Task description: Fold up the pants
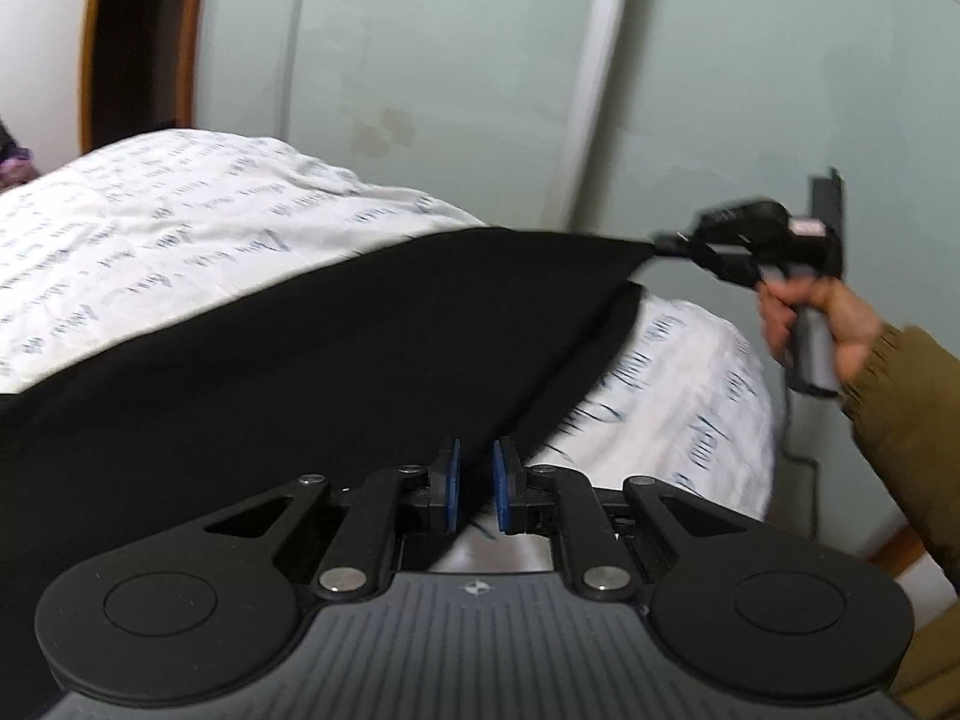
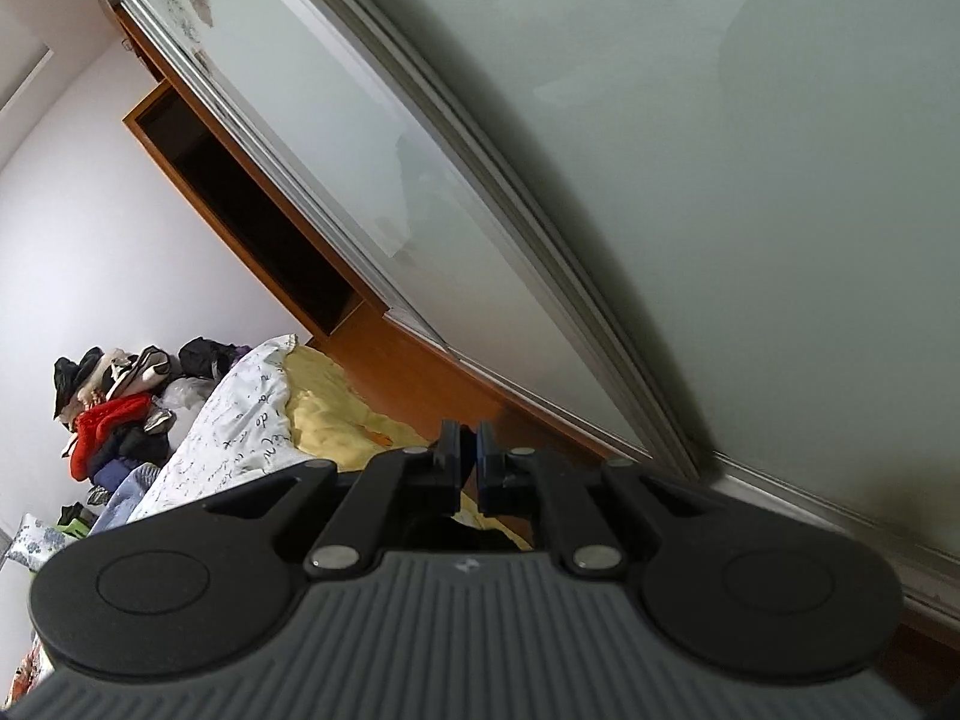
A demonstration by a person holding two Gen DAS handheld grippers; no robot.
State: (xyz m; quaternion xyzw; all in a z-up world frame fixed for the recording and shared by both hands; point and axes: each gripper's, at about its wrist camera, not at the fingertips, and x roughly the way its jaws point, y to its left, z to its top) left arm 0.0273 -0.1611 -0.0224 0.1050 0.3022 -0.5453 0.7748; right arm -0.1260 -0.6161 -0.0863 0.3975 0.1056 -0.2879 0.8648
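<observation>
The black pants [image 1: 300,360] stretch across a bed with a white script-printed cover [image 1: 150,228]. My left gripper [image 1: 476,480] is shut on the pants' near edge, with black cloth pinched between its blue pads. In the left wrist view my right gripper [image 1: 666,246] is shut on the far corner of the pants and holds it taut above the bed's right side. A hand [image 1: 840,324] in an olive sleeve holds that gripper. In the right wrist view the right gripper [image 2: 470,450] has its jaws almost together, and only a dark scrap of cloth shows beneath them.
Frosted sliding wardrobe doors [image 1: 450,60] stand close behind the bed. An open wooden shelf [image 2: 252,204] is beside them. A pile of clothes [image 2: 114,414] lies at the bed's far end, next to a yellow sheet [image 2: 336,414].
</observation>
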